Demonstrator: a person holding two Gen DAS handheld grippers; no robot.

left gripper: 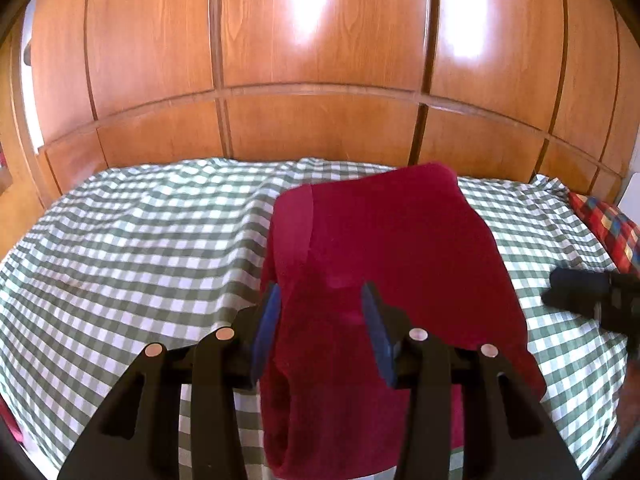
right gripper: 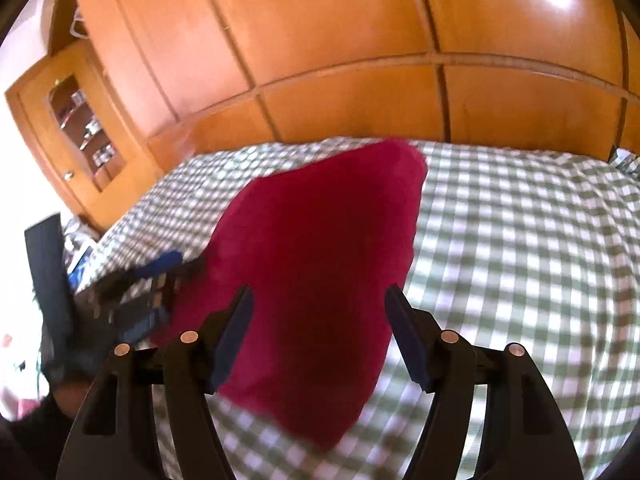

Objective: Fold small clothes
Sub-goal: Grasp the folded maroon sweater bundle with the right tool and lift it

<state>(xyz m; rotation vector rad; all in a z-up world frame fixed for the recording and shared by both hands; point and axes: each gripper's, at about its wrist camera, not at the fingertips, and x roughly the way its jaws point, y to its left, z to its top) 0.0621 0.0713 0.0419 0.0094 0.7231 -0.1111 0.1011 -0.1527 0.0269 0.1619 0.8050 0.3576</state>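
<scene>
**A:** How far along is this one? The red garment (left gripper: pixel 384 264) looks already doubled over, lying on the checked bedspread (left gripper: pixel 132 248) in front of the wooden wardrobe (left gripper: pixel 320 60).

**B:** Partly done, I'd say. There's a layered edge along its left side, so at least one fold is in. Still a longish shape, so probably another fold to go.

**A:** Tongs?

**B:** Left tongs (left gripper: pixel 320 328) spread wide over the near end, gripping nothing. Right tongs (right gripper: pixel 318 332) also wide and empty, hovering above the cloth; that view's blurry.
</scene>
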